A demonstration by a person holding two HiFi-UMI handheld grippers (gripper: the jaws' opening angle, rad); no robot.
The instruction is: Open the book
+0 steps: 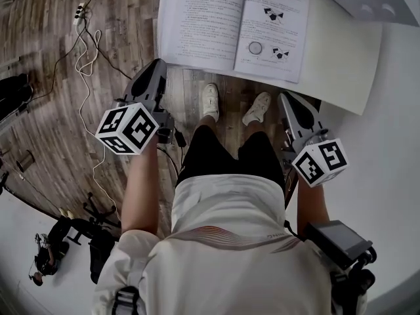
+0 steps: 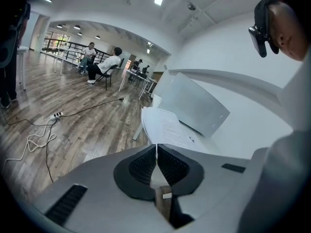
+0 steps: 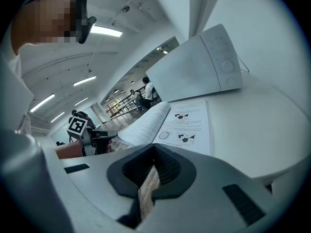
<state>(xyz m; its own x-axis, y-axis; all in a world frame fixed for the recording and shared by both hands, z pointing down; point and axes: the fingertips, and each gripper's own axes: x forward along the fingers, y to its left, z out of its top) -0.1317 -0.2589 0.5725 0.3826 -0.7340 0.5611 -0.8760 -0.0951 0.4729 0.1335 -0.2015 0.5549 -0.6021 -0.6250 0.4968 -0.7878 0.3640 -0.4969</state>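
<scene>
**A:** What is seen nearest, on this side of the book?

**B:** The left gripper (image 1: pixel 159 63) is held short of the book's (image 1: pixel 233 25) near left corner, over the wooden floor (image 1: pixel 52 110) and clear of the pages. In the left gripper view its jaws are pressed together at the tips, and nothing is pinched between them.

**A:** And the other one?

**B:** The right gripper (image 1: pixel 284 97) is held short of the book's near right corner, also apart from it. Its jaws are likewise closed tip to tip, and nothing is gripped. A pair of white shoes (image 1: pixel 210 100) is seen on the floor between the two grippers, just this side of the book.

**A:** How is the book found?

**B:** It is laid open and flat on the white table (image 1: pixel 341 64), close to the table's near edge. The left page is filled with printed text. Text and small diagrams are printed on the right page.

**A:** What is made out beyond the book?

**B:** A pale grey appliance (image 3: pixel 199 67) is stood on the table behind the book, with dials at its right end. A white cable (image 1: pixel 85 51) and a power strip (image 1: pixel 80 10) are laid on the floor to the left of the book. Far past the book's left side, seated people (image 2: pixel 104 64) are seen at tables.
</scene>
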